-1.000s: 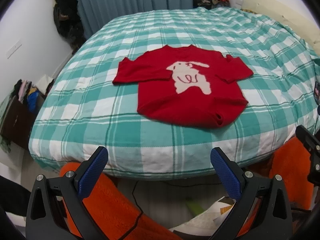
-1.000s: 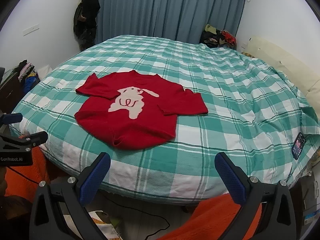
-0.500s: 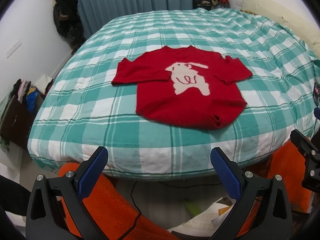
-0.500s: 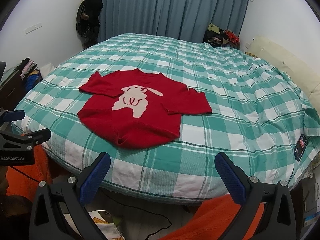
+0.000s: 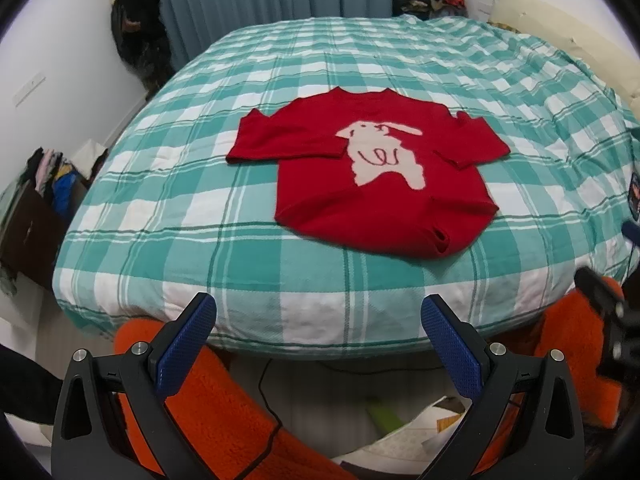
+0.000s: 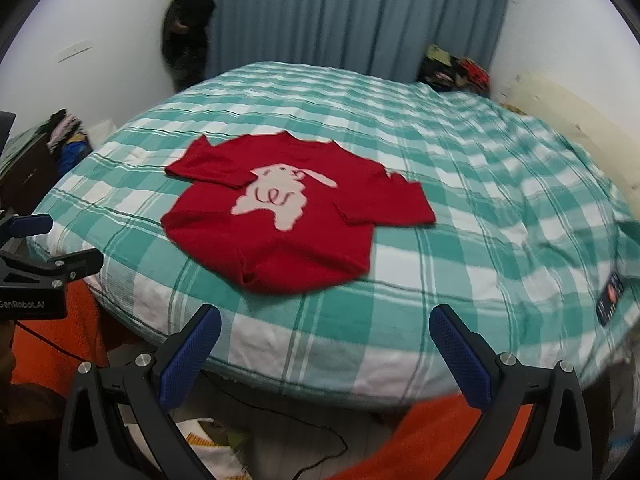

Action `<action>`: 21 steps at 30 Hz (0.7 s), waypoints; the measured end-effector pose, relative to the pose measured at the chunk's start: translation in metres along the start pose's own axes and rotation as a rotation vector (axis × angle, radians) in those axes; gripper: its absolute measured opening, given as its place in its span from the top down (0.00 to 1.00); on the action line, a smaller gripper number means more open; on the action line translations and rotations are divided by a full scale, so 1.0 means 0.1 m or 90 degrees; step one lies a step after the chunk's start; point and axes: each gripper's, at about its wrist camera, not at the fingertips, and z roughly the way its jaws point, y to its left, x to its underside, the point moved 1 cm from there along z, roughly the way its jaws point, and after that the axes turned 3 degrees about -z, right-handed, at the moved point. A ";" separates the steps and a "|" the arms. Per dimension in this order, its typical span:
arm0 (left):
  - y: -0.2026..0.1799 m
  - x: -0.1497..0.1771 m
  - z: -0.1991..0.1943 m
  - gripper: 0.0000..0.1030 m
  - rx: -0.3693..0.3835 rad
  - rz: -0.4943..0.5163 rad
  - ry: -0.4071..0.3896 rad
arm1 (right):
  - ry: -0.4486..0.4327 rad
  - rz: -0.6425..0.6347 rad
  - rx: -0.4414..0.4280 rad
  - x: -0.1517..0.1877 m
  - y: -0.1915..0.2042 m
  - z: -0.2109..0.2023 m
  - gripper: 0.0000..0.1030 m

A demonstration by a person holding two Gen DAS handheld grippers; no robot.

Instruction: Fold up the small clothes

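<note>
a small red sweater (image 5: pixel 372 184) with a pale animal on the front is laid flat on the green-and-white checked bed (image 5: pixel 200 208), hem toward the near edge, both sleeves spread out sideways. the left gripper (image 5: pixel 316 332) is held off the near edge of the bed, jaws spread wide and empty, the sweater well ahead of them and a bit right. the right gripper (image 6: pixel 324 340) is likewise released, nothing between the jaws, sweater (image 6: pixel 280 216) ahead and slightly left.
</note>
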 end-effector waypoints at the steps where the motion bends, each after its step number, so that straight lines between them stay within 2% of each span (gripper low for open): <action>1: 0.00 0.00 0.00 0.01 -0.001 -0.001 -0.001 | -0.016 -0.010 -0.002 -0.03 -0.03 0.04 0.00; 2: 0.00 -0.01 0.01 0.01 -0.003 -0.002 -0.001 | -0.037 -0.031 0.005 -0.09 -0.10 0.17 0.00; 3: 0.00 -0.01 0.01 0.01 -0.005 -0.002 -0.001 | -0.035 -0.043 0.012 -0.13 -0.13 0.30 0.00; 5: 0.01 0.00 0.01 0.01 -0.007 -0.004 -0.001 | 0.021 -0.061 0.006 -0.27 -0.23 0.77 0.00; 8: 0.03 0.01 0.00 0.01 -0.012 -0.010 -0.003 | 0.103 -0.005 -0.055 -0.44 -0.27 1.41 0.00; 11: 0.06 0.01 0.01 0.01 -0.020 -0.018 0.003 | 0.126 0.048 -0.087 -0.57 -0.16 1.84 0.00; 14: 0.09 0.00 0.01 0.01 -0.028 -0.020 0.004 | 0.129 0.057 -0.081 -0.68 0.06 2.19 0.00; 17: 0.12 0.00 0.02 0.01 -0.038 -0.019 0.006 | 0.137 0.092 -0.085 -0.73 0.07 2.28 0.00; 21: 0.18 0.00 0.15 0.01 -0.051 -0.029 0.016 | 0.129 0.119 -0.106 -0.72 -0.06 2.12 0.00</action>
